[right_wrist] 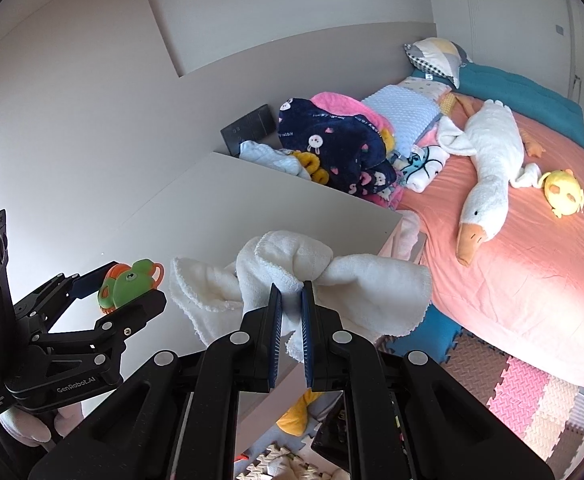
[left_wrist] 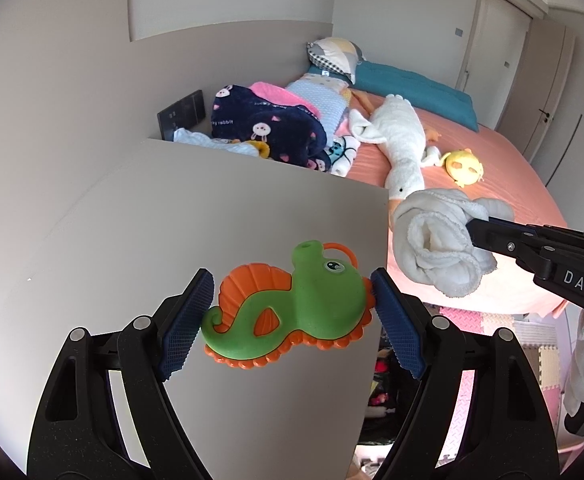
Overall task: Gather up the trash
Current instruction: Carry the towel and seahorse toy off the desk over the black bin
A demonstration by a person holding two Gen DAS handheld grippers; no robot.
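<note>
My left gripper (left_wrist: 292,292) is shut on a green and orange seahorse toy (left_wrist: 292,308) and holds it above the beige bedside cabinet top (left_wrist: 131,240). The toy also shows in the right wrist view (right_wrist: 129,280), held in the left gripper (right_wrist: 127,286). My right gripper (right_wrist: 291,294) is shut on a crumpled white towel (right_wrist: 292,264) and holds it in the air over the cabinet's right edge. In the left wrist view the towel (left_wrist: 440,236) hangs from the right gripper (left_wrist: 472,232) beside the bed.
A bed with a pink sheet (right_wrist: 512,260) carries a white goose plush (right_wrist: 488,160), a yellow plush (right_wrist: 564,192), a navy blanket (right_wrist: 332,140) and pillows (right_wrist: 436,56). Foam floor mats (right_wrist: 512,392) lie below. A dark panel (left_wrist: 181,114) stands behind the cabinet.
</note>
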